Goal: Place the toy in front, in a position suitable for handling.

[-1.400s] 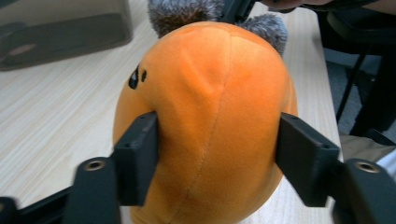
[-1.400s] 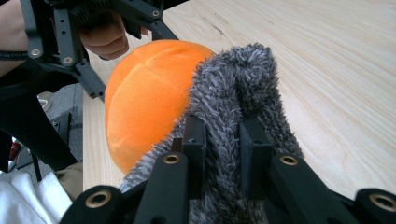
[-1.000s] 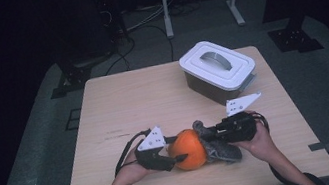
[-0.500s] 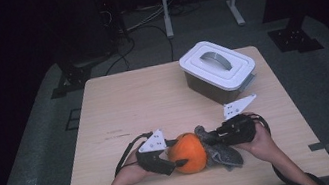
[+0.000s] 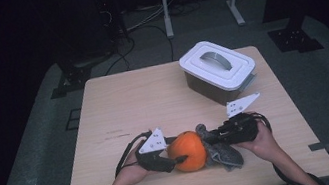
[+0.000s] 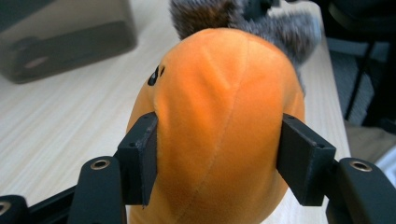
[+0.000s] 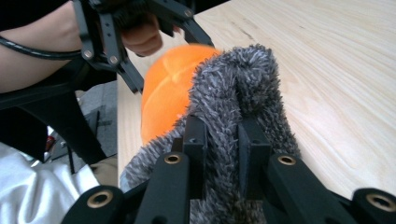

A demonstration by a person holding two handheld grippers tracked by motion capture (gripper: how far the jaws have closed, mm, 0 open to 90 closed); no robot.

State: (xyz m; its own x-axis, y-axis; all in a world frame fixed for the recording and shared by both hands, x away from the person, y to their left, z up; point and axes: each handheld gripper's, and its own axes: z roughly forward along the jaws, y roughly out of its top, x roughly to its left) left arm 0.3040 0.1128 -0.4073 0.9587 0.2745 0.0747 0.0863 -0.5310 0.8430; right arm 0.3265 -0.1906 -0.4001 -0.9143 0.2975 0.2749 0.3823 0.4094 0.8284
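Since the earlier frame, the left gripper [image 6: 219, 158] has been closing its jaws and now clamps the round orange plush toy [image 5: 188, 151] near the table's [image 5: 153, 99] front edge. The right gripper [image 7: 223, 140] stays clenched on its fuzzy grey cloth [image 7: 243, 88]. The toy's long axis runs along that edge, its grey end toward the right gripper.

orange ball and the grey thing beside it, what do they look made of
Orange ball: looks like soft plush fabric, matt with a short nap; stitched seams run over it and it bulges between the left gripper pads. Grey cloth: seems a shaggy microfibre or fleece, its long fuzzy pile bunched in the right gripper.
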